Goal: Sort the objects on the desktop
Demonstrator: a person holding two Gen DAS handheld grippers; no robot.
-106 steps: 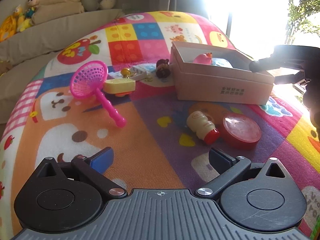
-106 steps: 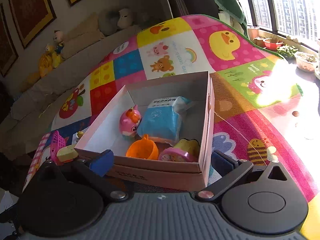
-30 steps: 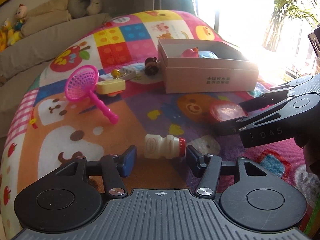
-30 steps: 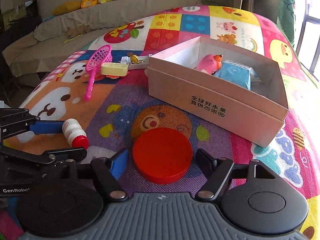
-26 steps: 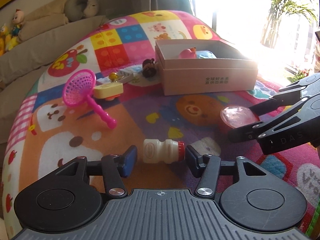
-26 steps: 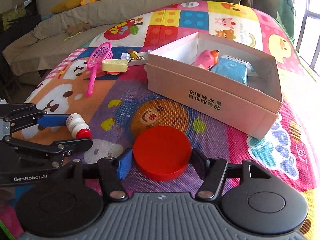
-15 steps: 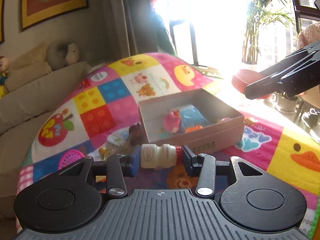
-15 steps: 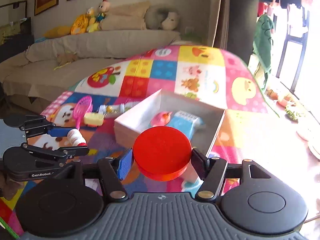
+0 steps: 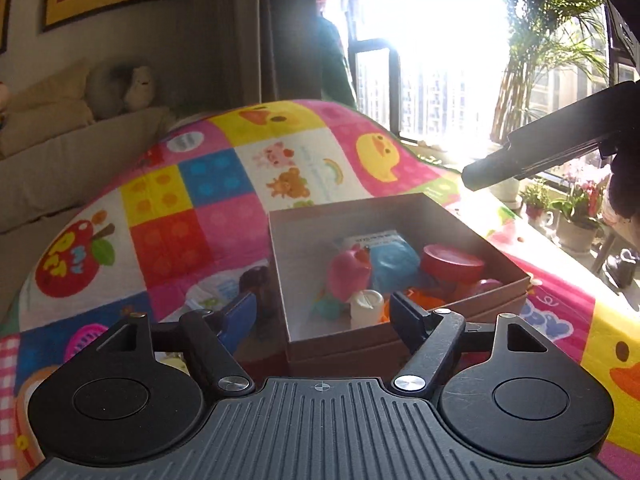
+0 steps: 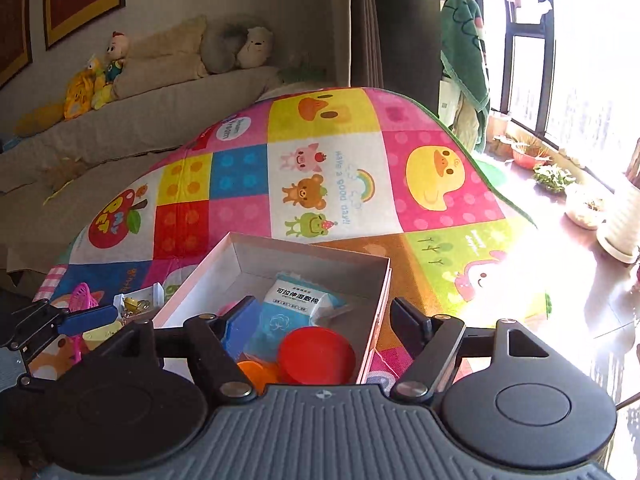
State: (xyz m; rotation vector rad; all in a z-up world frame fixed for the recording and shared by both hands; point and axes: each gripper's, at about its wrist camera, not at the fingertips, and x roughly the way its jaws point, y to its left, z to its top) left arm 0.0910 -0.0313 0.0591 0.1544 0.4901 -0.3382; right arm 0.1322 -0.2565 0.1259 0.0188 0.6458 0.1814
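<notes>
A pale cardboard box (image 9: 340, 344) sits on the play mat. In it lie a pink toy (image 9: 348, 272), a blue packet (image 9: 390, 262), a red round tin (image 9: 452, 264) and a small white bottle (image 9: 366, 308). My left gripper (image 9: 322, 316) hovers over the box's near left corner. Its jaws are opening, and the bottle lies loose below them. My right gripper (image 10: 324, 326) hangs over the box (image 10: 280, 260). Its jaws are opening too, with the red tin (image 10: 316, 354) resting free beneath, next to the blue packet (image 10: 296, 312) and an orange cup (image 10: 256, 372).
Left of the box on the colourful mat (image 10: 320, 184) lie a pink net scoop (image 10: 82, 296), a yellow toy (image 10: 100, 334), a small white tray (image 10: 136, 302) and a dark toy (image 9: 256, 280). A sofa (image 10: 120, 120) with plush toys stands behind. Plant pots (image 10: 616, 232) line the window at right.
Both grippers rose from the mat to above the box. The left let go of the white bottle and the right let go of the red tin; both now lie in the box.
</notes>
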